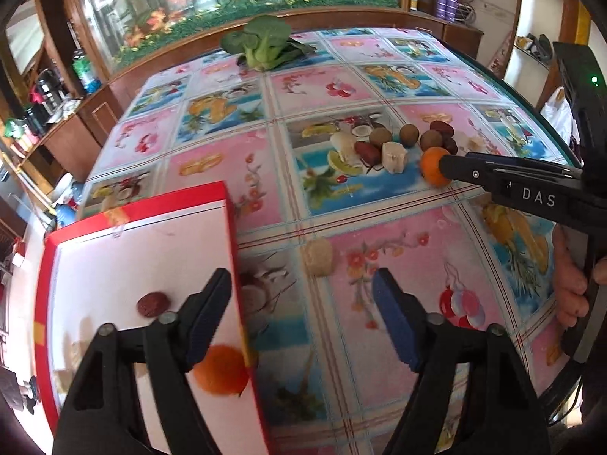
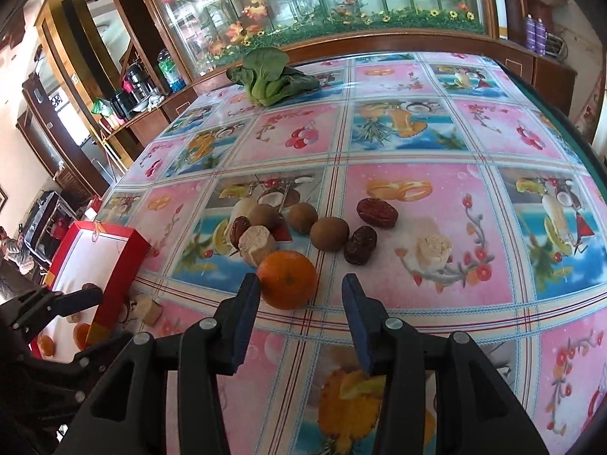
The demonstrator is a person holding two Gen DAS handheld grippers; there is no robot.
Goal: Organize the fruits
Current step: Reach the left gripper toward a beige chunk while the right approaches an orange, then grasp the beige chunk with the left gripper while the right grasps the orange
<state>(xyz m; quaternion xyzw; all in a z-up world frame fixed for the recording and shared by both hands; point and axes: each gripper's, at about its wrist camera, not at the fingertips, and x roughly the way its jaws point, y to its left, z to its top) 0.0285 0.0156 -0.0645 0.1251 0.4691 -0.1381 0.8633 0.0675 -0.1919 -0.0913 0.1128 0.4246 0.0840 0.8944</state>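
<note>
A red box with a white inside (image 1: 114, 250) sits at the table's left; it also shows in the right wrist view (image 2: 125, 269). It holds an orange (image 1: 222, 373) and a red date (image 1: 151, 303). My left gripper (image 1: 303, 292) is open and empty, straddling the box's right wall. My right gripper (image 2: 301, 288) is open, its jaws either side of a loose orange (image 2: 288, 278) on the table, the left finger close to it. Behind it lie brown kiwis (image 2: 329, 234), red dates (image 2: 377, 212) and pale cut fruit chunks (image 2: 260, 244).
A bok choy (image 2: 271, 76) lies at the table's far edge by a glass cabinet. One pale chunk (image 1: 319, 257) sits just right of the box, another (image 2: 434, 248) to the right of the pile. The table edge curves at the right.
</note>
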